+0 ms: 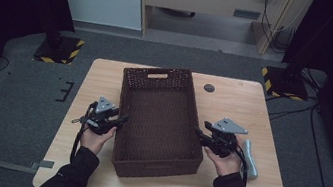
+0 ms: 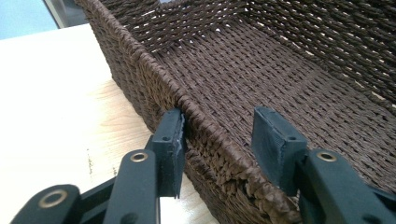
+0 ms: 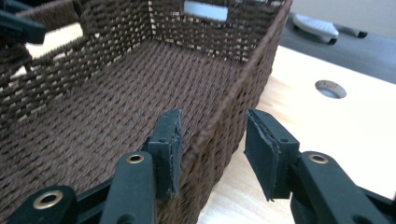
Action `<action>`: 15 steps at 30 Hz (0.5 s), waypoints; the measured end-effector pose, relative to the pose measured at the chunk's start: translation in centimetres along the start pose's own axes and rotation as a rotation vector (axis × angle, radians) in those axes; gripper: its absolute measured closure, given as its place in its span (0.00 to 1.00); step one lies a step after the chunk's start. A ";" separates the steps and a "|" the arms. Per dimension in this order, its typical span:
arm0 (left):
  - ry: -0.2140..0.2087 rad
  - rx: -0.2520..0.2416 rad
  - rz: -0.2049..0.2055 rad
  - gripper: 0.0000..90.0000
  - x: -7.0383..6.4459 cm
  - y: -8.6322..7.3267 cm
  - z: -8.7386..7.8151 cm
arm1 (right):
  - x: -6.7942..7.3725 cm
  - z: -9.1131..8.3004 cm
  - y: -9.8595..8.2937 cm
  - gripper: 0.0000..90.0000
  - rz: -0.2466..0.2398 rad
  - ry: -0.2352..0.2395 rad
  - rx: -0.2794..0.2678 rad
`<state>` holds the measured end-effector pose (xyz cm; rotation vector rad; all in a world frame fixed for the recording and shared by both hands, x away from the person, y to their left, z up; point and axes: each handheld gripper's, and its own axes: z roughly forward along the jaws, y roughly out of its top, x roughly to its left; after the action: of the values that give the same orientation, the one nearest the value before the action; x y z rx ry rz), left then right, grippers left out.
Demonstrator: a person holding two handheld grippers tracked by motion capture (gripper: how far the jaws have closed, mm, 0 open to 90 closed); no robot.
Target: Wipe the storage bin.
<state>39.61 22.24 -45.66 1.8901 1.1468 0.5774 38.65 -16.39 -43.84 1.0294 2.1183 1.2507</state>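
Dark brown woven rectangular basket (image 1: 160,123), empty, sits mid-table on the pale wooden table (image 1: 233,104), long axis running away from the person. Left gripper (image 2: 219,140) straddles the left rim, jaws apart, outer pad touching the weave, inner one clear. Right gripper (image 3: 212,144) straddles the right rim, jaws apart, not yet clamped. Step looks like grasping both sides to lift or shift it; next, both need closing on the walls evenly. Weave is coarse, ribbed, slightly flexible; handle slot in far wall. Grey plastic object (image 1: 250,160) lies beside the right hand.
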 end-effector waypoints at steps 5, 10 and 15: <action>0.012 0.008 0.017 0.63 0.3 0.3 0.3 | -0.1 0.3 -0.1 0.62 0.015 0.001 -0.008; 0.033 0.010 0.026 0.63 0.1 0.3 0.3 | 0.1 1.0 -0.2 0.73 0.034 0.042 0.006; 0.038 0.014 0.034 0.57 -0.2 0.2 0.1 | 0.8 0.9 -0.3 0.79 0.014 0.046 0.023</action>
<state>39.70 22.02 -45.56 1.9215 1.1477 0.6276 38.70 -15.32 -44.51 1.0370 2.1682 1.2709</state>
